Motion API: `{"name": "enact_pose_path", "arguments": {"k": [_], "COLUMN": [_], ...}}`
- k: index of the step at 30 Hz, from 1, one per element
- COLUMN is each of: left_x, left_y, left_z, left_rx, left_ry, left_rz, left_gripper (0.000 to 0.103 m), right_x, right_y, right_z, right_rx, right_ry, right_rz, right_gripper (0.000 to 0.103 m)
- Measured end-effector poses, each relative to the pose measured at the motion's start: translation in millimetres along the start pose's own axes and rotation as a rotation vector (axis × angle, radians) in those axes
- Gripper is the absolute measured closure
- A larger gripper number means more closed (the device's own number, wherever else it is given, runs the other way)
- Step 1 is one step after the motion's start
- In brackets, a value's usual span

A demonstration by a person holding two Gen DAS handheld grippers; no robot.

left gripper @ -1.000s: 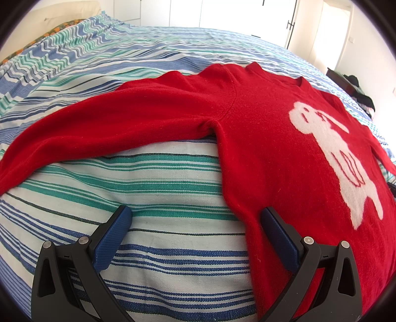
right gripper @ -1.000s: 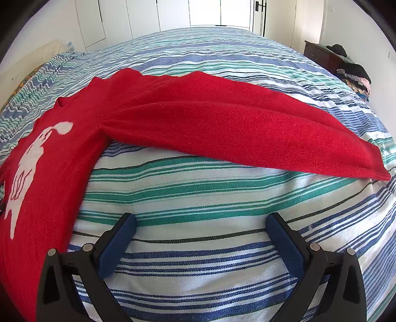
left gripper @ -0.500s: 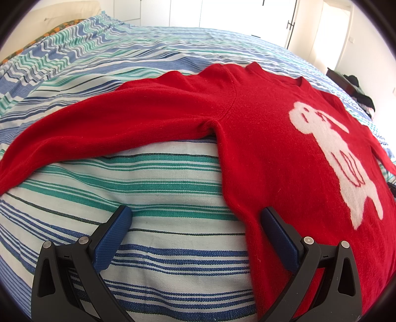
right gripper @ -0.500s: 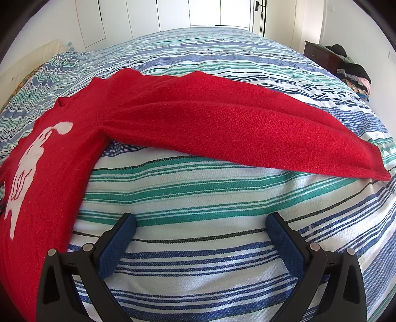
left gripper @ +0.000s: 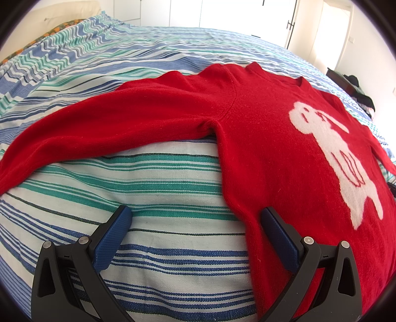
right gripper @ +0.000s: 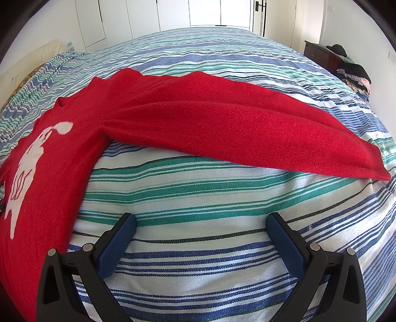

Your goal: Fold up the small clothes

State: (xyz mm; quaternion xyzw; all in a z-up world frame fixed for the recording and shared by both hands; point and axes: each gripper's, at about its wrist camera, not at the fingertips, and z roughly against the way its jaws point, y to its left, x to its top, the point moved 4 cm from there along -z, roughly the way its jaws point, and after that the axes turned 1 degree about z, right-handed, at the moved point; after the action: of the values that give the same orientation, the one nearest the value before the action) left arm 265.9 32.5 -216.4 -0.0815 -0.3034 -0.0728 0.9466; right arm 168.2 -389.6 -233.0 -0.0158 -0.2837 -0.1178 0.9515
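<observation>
A red sweater [left gripper: 267, 138] with a white animal figure lies flat, front up, on the striped bedspread [left gripper: 158, 183], both sleeves spread out sideways. My left gripper [left gripper: 195, 218] is open and empty, low over the bed by the sweater's left side seam; its right finger [left gripper: 279, 235] rests over the red edge. My right gripper [right gripper: 201, 224] is open and empty over bare bedspread [right gripper: 198, 193], below the sweater's [right gripper: 49, 178] right sleeve [right gripper: 222, 123], whose cuff [right gripper: 371, 166] lies far right.
The bed fills both views. A pillow [left gripper: 61, 14] lies at the headboard, far left. A dark dresser [right gripper: 321, 54] with a heap of clothes [right gripper: 354, 71] stands by the wall at right. White wardrobe doors [right gripper: 173, 14] are behind the bed.
</observation>
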Motion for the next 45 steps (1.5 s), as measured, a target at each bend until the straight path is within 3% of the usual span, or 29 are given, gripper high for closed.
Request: {"name": "enact_pose_path", "arguments": {"k": [23, 26, 28, 31, 33, 34, 35, 37, 40, 42, 45], "left_x": [0.1, 0.4, 0.4, 0.4, 0.3, 0.2, -0.2, -1.0, -1.3, -1.5, -2.4], "left_y": [-2.4, -2.1, -1.9, -1.7, -1.4, -1.5, -1.5, -1.4, -2.1, -1.7, -0.8], "left_z": [-0.6, -1.7, -1.6, -2.0, -2.0, -2.0, -1.5, -1.4, -0.8, -0.3, 0.2], "left_rx": [0.014, 0.010, 0.008, 0.008, 0.006, 0.006, 0.007, 0.009, 0.016, 0.014, 0.009], "left_ry": [0.002, -0.001, -0.004, -0.004, -0.005, -0.007, -0.010, -0.017, -0.019, -0.021, -0.023], "left_rz": [-0.009, -0.007, -0.005, -0.005, -0.003, -0.003, -0.004, -0.003, -0.007, -0.005, -0.001], "left_gripper": [0.000, 0.000, 0.000, 0.000, 0.000, 0.000, 0.000, 0.000, 0.000, 0.000, 0.000], "right_x": [-0.2, 0.2, 4.9, 13.1, 14.6, 13.6, 10.1, -4.0, -24.2, -24.6, -17.6], "right_y": [0.4, -2.6, -7.2, -45.0, -94.7, -124.1, -155.2, -211.5, -255.9, -262.4, -257.6], "right_z": [-1.1, 0.2, 2.0, 28.7, 52.5, 59.0, 59.2, 45.0, 23.5, 21.3, 22.8], "right_rx": [0.001, 0.035, 0.109, 0.392, 0.589, 0.648, 0.656, 0.604, 0.664, 0.704, 0.697], "right_ry": [-0.011, 0.001, 0.055, 0.015, -0.092, -0.154, -0.187, -0.171, -0.158, -0.163, -0.145], "right_rz": [-0.006, -0.012, -0.005, -0.206, -0.438, -0.562, -0.692, -0.940, -1.154, -1.188, -1.131], "right_gripper": [0.000, 0.000, 0.000, 0.001, 0.001, 0.001, 0.001, 0.001, 0.013, 0.013, 0.013]}}
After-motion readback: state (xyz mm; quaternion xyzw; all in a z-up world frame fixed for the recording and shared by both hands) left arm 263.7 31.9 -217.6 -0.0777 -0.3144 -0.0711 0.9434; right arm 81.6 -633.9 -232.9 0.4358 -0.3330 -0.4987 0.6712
